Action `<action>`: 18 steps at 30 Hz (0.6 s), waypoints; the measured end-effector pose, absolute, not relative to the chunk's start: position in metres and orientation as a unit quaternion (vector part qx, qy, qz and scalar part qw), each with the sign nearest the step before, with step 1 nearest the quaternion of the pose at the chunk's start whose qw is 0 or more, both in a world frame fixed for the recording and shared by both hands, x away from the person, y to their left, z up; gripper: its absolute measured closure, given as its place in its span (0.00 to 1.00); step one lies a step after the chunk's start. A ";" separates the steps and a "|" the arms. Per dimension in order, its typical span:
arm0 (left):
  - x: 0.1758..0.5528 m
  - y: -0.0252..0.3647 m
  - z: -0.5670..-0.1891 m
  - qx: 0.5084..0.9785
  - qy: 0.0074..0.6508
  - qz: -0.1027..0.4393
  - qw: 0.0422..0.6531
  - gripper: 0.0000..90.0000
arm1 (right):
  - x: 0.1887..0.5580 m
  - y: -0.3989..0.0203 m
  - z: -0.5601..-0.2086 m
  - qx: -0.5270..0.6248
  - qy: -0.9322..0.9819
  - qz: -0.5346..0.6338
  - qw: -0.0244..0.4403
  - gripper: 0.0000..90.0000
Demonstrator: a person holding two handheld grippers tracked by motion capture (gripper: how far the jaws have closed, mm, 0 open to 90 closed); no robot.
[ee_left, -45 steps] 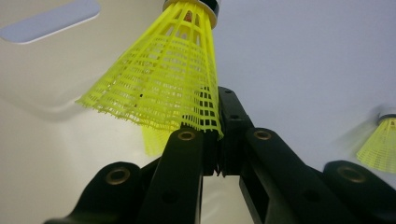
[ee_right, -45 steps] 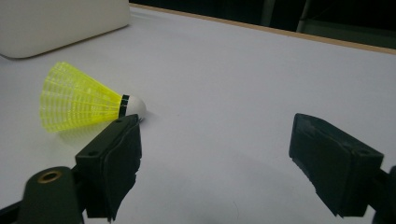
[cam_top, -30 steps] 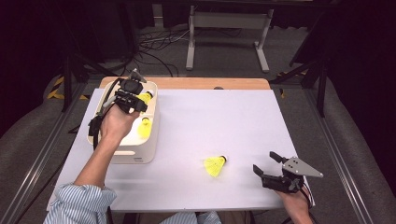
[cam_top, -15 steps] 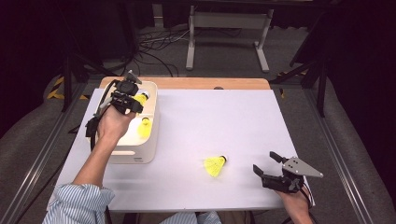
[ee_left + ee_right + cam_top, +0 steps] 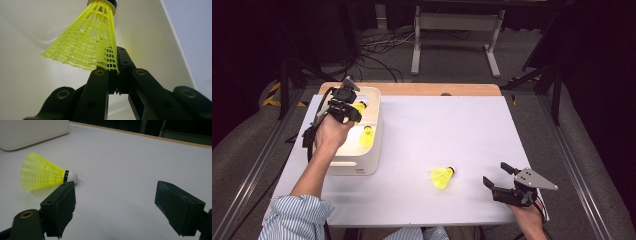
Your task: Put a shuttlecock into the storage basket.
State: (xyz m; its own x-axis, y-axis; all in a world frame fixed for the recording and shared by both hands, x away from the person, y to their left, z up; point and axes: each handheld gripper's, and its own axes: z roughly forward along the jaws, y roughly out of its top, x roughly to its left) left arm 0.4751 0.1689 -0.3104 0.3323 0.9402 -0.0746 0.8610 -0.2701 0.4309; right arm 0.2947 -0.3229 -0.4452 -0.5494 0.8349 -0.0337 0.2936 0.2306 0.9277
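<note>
Three yellow shuttlecocks were in sight: one held shuttlecock (image 5: 85,42) in the left gripper (image 5: 346,102), a second shuttlecock (image 5: 366,137) lying inside the white bin (image 5: 357,165), and a third shuttlecock (image 5: 443,177) lying loose on the table (image 5: 452,130). There were two grippers and one bin.

The held shuttlecock had a bright yellow mesh skirt flaring toward the camera and a dark band under a pale cork tip pointing away, down into the bin. In the left gripper view, the jaws were pressed together on the edge of its skirt, with the bin's pale inner wall close behind it. The left gripper hung over the far end of the bin, at the table's left.

The loose shuttlecock lay on its side near the front of the table, its white cork pointing toward the right gripper (image 5: 502,181). That gripper rested near the table's front right corner, its jaws spread wide with nothing between them; in the right gripper view the shuttlecock lay just beyond one jaw. The table between them was bare.
</note>
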 end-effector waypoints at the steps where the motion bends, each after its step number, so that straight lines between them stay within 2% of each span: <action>1: 0.476 0.169 -0.311 0.791 0.569 0.099 0.201 0.98 | 0.295 -0.323 -0.445 0.384 0.734 0.487 0.278 0.20; 18: 0.483 0.173 -0.325 0.788 0.578 0.091 0.192 0.98 | 0.295 -0.323 -0.445 0.385 0.734 0.486 0.278 0.20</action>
